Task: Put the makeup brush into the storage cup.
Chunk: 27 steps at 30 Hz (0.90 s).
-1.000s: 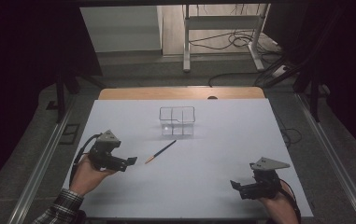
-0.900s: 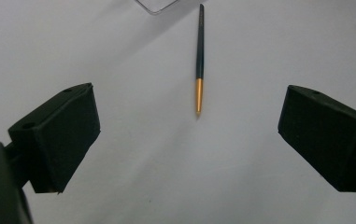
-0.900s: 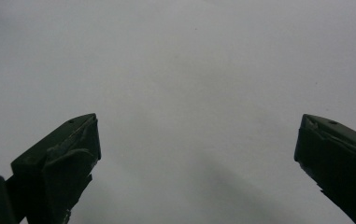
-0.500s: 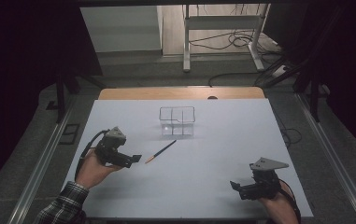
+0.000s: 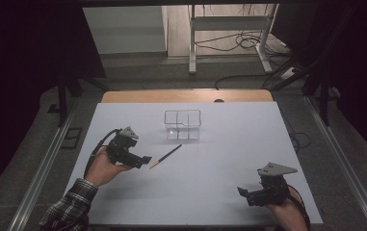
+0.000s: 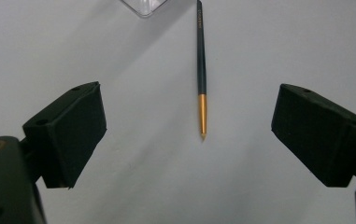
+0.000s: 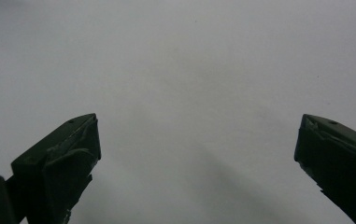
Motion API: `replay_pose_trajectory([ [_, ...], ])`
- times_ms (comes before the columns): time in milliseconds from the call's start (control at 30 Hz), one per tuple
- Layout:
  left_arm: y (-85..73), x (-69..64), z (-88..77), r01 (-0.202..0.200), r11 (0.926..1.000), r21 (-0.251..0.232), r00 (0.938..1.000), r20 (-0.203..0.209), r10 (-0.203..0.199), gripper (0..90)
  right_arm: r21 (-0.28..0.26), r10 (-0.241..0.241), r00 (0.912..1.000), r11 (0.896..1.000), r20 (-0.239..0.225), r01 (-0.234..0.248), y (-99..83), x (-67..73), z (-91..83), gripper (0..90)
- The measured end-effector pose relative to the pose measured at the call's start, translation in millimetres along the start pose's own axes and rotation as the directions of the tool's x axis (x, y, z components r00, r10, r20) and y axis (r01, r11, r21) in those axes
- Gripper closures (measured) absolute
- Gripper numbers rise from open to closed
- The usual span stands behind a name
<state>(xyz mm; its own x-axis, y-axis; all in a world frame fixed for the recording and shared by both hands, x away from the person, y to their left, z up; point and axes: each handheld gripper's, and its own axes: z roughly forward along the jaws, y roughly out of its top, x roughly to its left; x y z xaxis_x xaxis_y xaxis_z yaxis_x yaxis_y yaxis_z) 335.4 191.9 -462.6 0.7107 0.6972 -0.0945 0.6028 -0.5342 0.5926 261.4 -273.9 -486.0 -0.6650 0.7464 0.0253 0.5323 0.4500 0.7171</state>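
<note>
Nearest to us, at the front right of the white worktop [image 5: 219,192], we see the right hand-held gripper [image 5: 242,192] in the person's right hand [image 5: 287,209], low over the surface. In the right gripper view its two black jaws stand wide apart, and between them there is only bare white worktop; it holds nothing and touches nothing. A little further away, on the left side, we see the left hand-held gripper [image 5: 145,160] in the left hand [image 5: 101,168], whose sleeve is of checked cloth. Its jaws are also wide apart, though they have just been closing a little, and nothing is between the pads. In the left gripper view the pencil [image 6: 201,74] lies straight ahead of this gripper, with its orange tip towards the jaws but still apart from them, not yet between them. In the high view the pencil [image 5: 165,156] lies flat on the worktop, slanted, with its orange end just beside the left hand-held gripper and its dark end towards the clear container [image 5: 182,124]. This container stands further back, near the middle of the worktop. It is a transparent box with inner walls that divide it into compartments, and we see nothing inside them. We count two hand-held grippers, one pencil and one container.
</note>
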Motion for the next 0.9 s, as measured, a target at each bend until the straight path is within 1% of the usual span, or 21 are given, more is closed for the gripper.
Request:
replay_pose_trajectory([
  [167, 8.4, 0.9, 3.4, -0.012, 0.9998, 0.013, 0.9999, 0.000, 0.012, 11.5, 0.002, 0.001, 1.0000, 1.000, -0.002, -0.001, -0.1, 0.4, 0.4, 0.7],
  [333, 15.3, 1.1, 7.5, -0.026, 0.9992, 0.031, 0.9997, 0.001, 0.026, 12.6, -0.003, -0.004, 1.0000, 1.000, 0.005, 0.004, -0.2, -0.4, 0.1, 0.6],
  [367, 18.6, 1.4, 9.8, -0.031, 0.9986, 0.042, 0.9995, 0.000, 0.031, 12.8, -0.004, -0.002, 1.0000, 1.000, 0.005, 0.002, -0.3, -0.6, 0.1, 0.6],
  [533, 24.8, 1.1, 15.1, -0.036, 0.9979, 0.053, 0.9994, 0.006, 0.035, 14.2, -0.001, 0.000, 1.0000, 1.000, 0.001, 0.000, -0.2, 0.2, 0.4, 0.6],
  [767, 34.3, 0.0, 21.9, -0.058, 0.9941, 0.091, 0.9983, 0.006, 0.057, 16.7, 0.006, 0.000, 1.0000, 1.000, -0.005, 0.000, -0.4, 0.5, 1.5, 0.6],
  [900, 40.1, 0.9, 25.8, -0.065, 0.9923, 0.105, 0.9979, 0.015, 0.063, 18.9, 0.010, 0.001, 1.0000, 1.000, -0.007, -0.001, -0.5, 0.5, 1.7, 0.6],
])
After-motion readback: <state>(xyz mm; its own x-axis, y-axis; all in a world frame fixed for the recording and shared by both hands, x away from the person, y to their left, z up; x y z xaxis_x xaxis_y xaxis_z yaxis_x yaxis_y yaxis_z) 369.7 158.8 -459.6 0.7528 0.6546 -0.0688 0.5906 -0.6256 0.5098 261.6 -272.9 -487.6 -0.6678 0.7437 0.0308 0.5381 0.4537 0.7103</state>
